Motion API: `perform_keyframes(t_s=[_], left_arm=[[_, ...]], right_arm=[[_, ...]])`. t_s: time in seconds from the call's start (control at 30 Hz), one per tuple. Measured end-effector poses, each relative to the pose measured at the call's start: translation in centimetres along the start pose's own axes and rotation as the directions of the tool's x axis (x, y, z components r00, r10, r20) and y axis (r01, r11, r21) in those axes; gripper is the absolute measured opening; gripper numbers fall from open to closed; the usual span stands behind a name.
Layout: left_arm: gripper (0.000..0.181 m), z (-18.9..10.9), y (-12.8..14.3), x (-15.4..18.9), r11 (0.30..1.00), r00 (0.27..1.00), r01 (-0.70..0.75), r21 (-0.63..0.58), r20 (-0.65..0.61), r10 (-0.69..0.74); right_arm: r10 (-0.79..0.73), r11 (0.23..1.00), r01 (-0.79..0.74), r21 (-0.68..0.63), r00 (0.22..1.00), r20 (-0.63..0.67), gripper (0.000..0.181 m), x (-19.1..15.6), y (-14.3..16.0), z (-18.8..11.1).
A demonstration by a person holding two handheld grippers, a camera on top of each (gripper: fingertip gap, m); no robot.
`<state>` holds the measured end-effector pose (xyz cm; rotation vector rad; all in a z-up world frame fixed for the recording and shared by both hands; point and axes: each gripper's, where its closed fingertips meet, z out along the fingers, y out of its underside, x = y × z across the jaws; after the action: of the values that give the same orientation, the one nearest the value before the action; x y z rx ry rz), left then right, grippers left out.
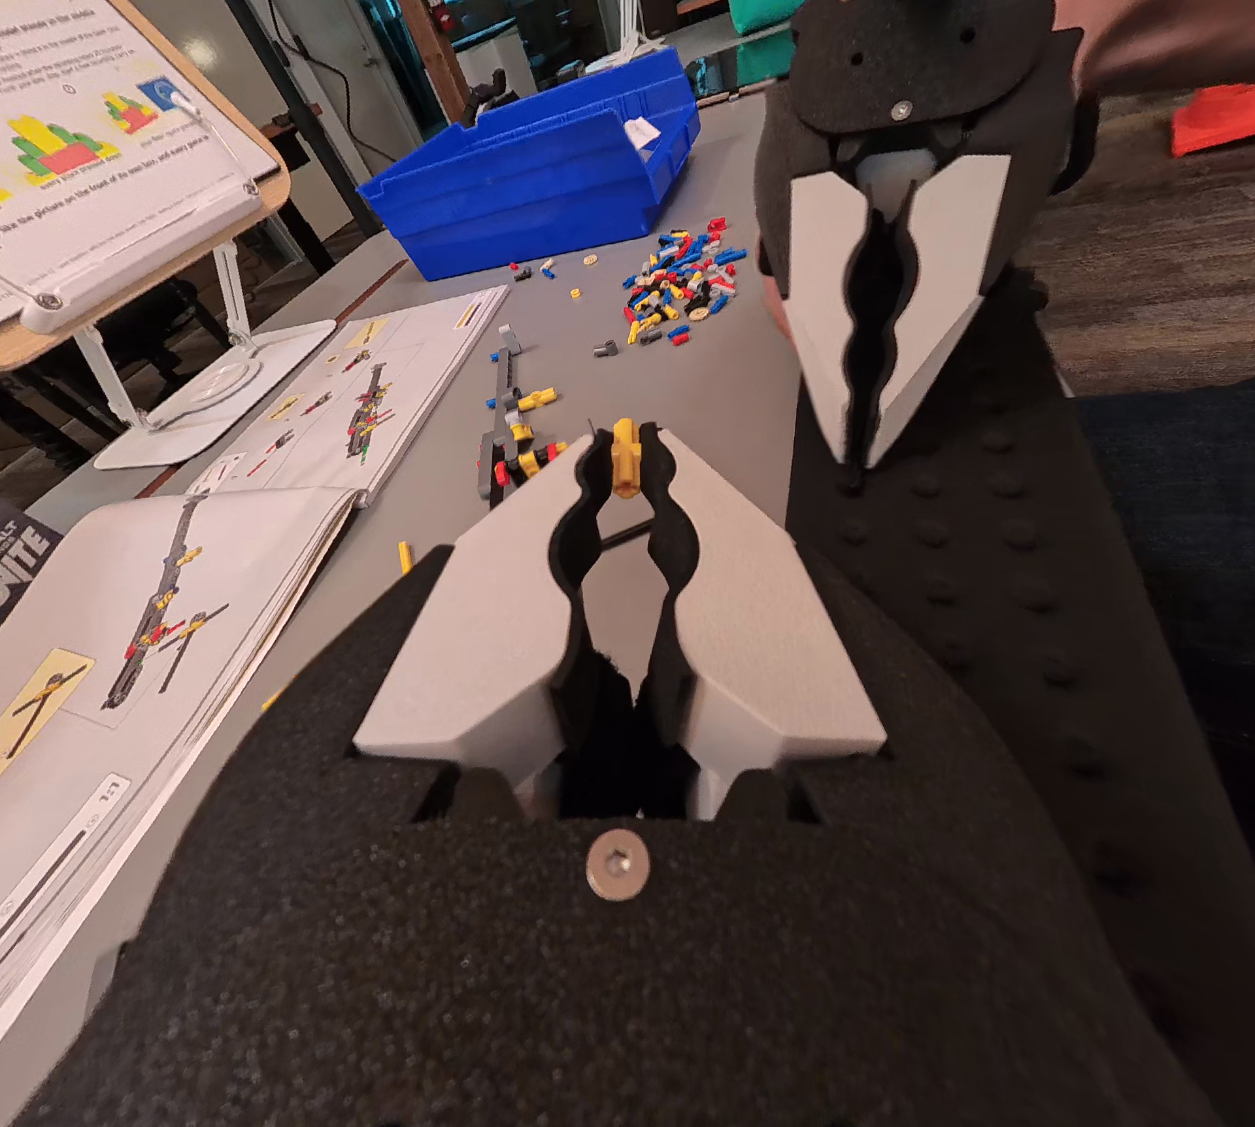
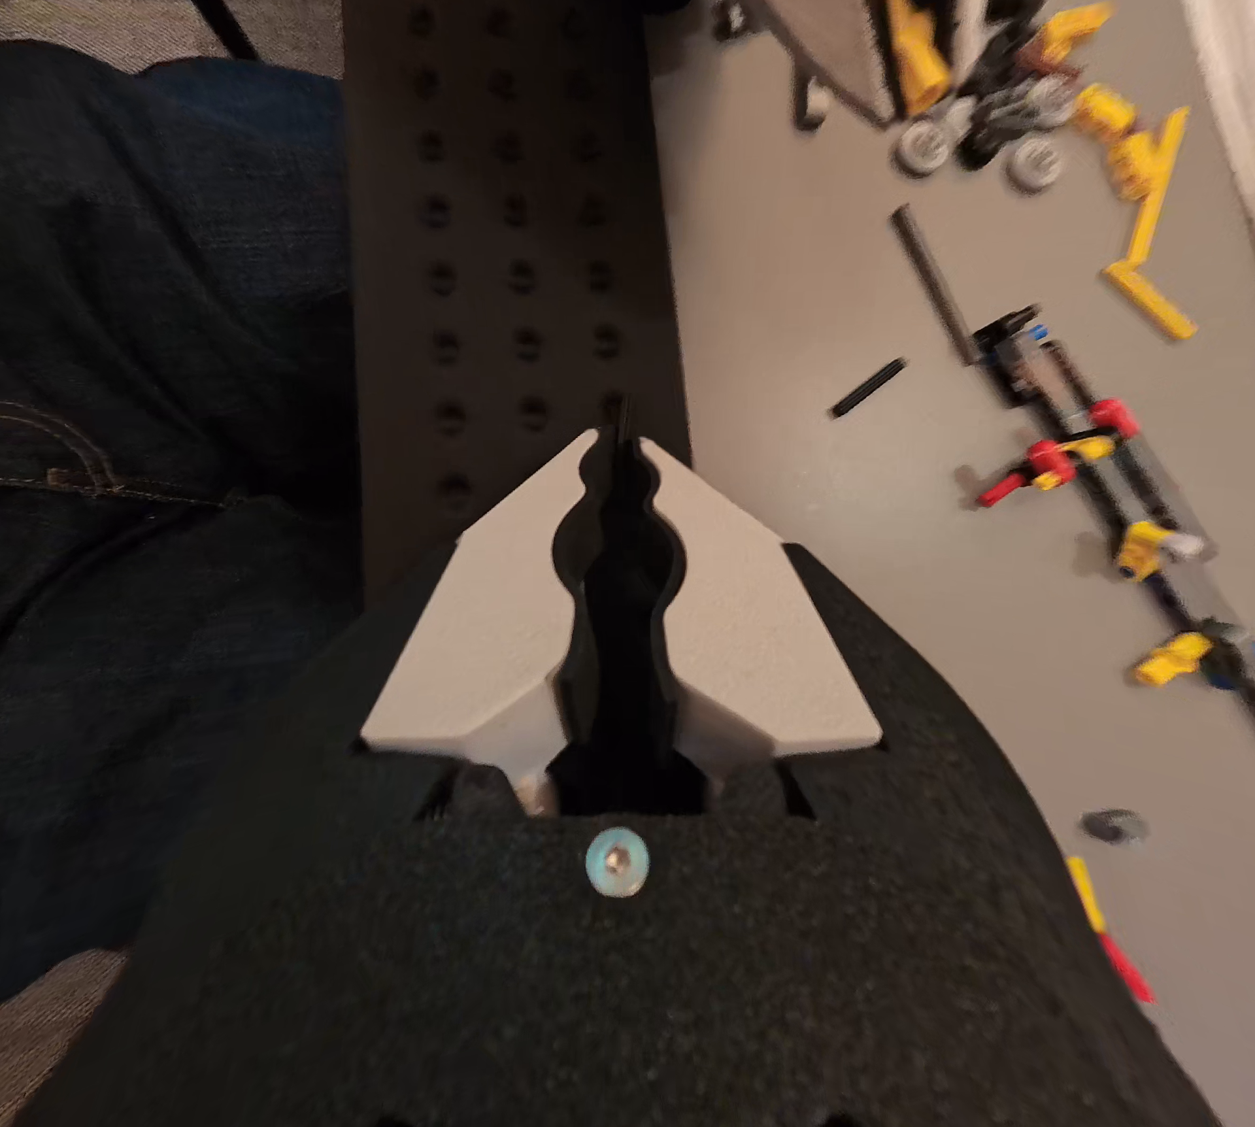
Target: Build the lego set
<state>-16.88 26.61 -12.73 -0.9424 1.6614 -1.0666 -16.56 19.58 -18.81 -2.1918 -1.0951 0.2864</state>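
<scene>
My left gripper (image 1: 626,435) is shut on a yellow connector piece (image 1: 625,459) and holds it above the grey table (image 1: 679,388). It also shows in the right wrist view, at the top (image 2: 903,96), with the yellow piece (image 2: 917,55). My right gripper (image 2: 619,435) is shut on a thin black axle (image 2: 621,418) that sticks out of its tips. In the left wrist view it (image 1: 857,469) points down, just right of the left gripper. The partly built long dark beam (image 1: 506,415) with yellow and red parts lies on the table; it also shows in the right wrist view (image 2: 1086,449).
A pile of loose small pieces (image 1: 686,286) lies before a blue bin (image 1: 543,171). Open instruction booklets (image 1: 136,619) and a stand with a sheet (image 1: 102,143) are on the left. A black studded strip (image 2: 516,211) runs along the table edge. A loose black axle (image 2: 869,388), grey wheels (image 2: 923,147) and a yellow bent beam (image 2: 1154,238) lie nearby. My right fingertips sit around 10 cm from my left ones.
</scene>
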Motion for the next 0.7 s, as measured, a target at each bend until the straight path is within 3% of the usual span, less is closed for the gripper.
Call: perform_keyframes(t_s=[0.13, 0.3, 0.4, 0.47, 0.53, 0.6, 0.67, 0.7], left_arm=[[0.007, -0.7, -2.4, 0.2, 0.990, 1.000, -0.016, 0.143, -0.001, 0.017], [0.007, -1.4, -5.5, -1.2, 0.952, 0.995, 0.093, 0.292, -0.062, -0.078], [0.006, -1.2, -7.7, -4.8, 0.914, 0.977, 0.206, 0.349, -0.126, -0.172], [0.007, -0.5, -8.8, -7.9, 0.861, 0.924, 0.366, 0.353, -0.246, -0.292], [0.006, 0.6, -8.8, -10.9, 0.794, 0.839, 0.518, 0.319, -0.372, -0.398], [0.006, 1.7, -7.4, -13.6, 0.763, 0.803, 0.574, 0.298, -0.389, -0.452], [0.006, 2.7, -4.9, -13.7, 0.820, 0.822, 0.535, 0.202, -0.350, -0.450], [0.007, 2.8, -3.7, -13.3, 0.855, 0.842, 0.496, 0.151, -0.325, -0.431]], right_arm=[[-0.085, 0.983, 0.099, 0.155, 0.992, -0.095, 0.003, 2.3, -4.0, -2.5], [-0.391, 0.893, 0.437, 0.108, 0.872, -0.293, 0.003, 7.0, -8.0, -4.7], [-0.449, 0.850, 0.521, 0.080, 0.795, -0.407, 0.003, 11.9, -9.6, -5.4], [-0.431, 0.816, 0.558, 0.152, 0.761, -0.485, 0.003, 15.0, -11.2, -5.8], [-0.471, 0.760, 0.644, 0.089, 0.640, -0.607, 0.003, 18.1, -11.9, -5.7], [-0.513, 0.721, 0.692, -0.026, 0.509, -0.692, 0.003, 20.1, -11.4, -5.1], [-0.535, 0.699, 0.708, -0.096, 0.430, -0.727, 0.003, 21.0, -10.2, -4.3], [-0.534, 0.704, 0.705, -0.086, 0.446, -0.718, 0.003, 20.9, -9.6, -3.7]])
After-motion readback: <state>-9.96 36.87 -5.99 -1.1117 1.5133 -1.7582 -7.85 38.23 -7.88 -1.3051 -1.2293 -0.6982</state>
